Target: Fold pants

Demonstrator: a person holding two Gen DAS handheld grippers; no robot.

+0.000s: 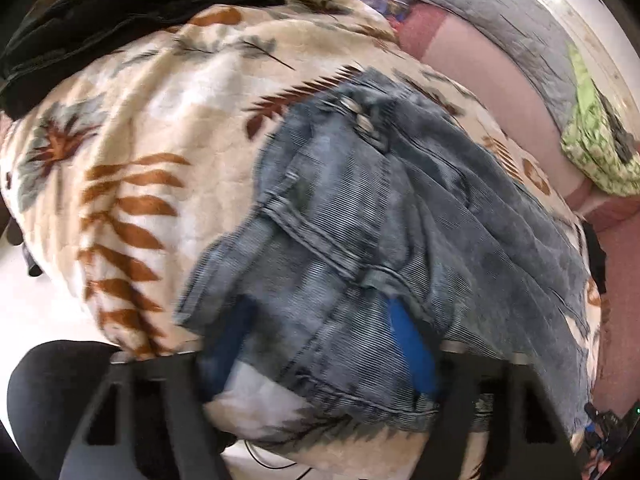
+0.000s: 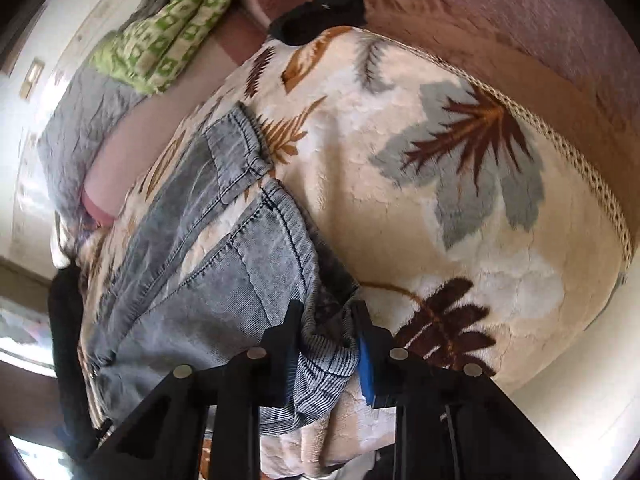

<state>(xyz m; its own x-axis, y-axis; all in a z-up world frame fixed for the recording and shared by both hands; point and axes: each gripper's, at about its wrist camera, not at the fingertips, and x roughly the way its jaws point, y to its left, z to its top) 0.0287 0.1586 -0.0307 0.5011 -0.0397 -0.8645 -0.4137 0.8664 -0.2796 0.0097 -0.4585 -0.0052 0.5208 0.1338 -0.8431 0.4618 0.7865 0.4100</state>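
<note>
The left gripper [image 1: 320, 344] has its jaws partly closed around a thick bunch of denim at the waist end of the jeans [image 1: 360, 208]. The blue pads [image 1: 412, 344] lie against the fabric on both sides, so the cloth reads as gripped. The right gripper [image 2: 326, 344] is set narrower and pinches a gathered fold of the same denim between its two fingers [image 2: 288, 336].

The jeans lie on the leaf-patterned blanket [image 2: 460, 152] that covers the bed, close to the blanket's near edge, where both grippers work. From the left wrist view the garment runs away from the gripper towards the far side of the blanket. The right wrist view shows a pocket and seams spread flat, with loose folds near the fingers.

Handling judgement: the denim is soft but fairly heavy and thick. It bunches at seams and at the waistband, and it will sag between two hold points. It is not fragile and not slippery. The best hold is on a seam or on the waistband edge, where layers stack and the pads bite. A single layer may slide out under the garment's own weight.

A black garment [image 1: 120, 12] lies at the far edge of the blanket, and a green patterned cloth [image 2: 168, 28] lies beyond it.
</note>
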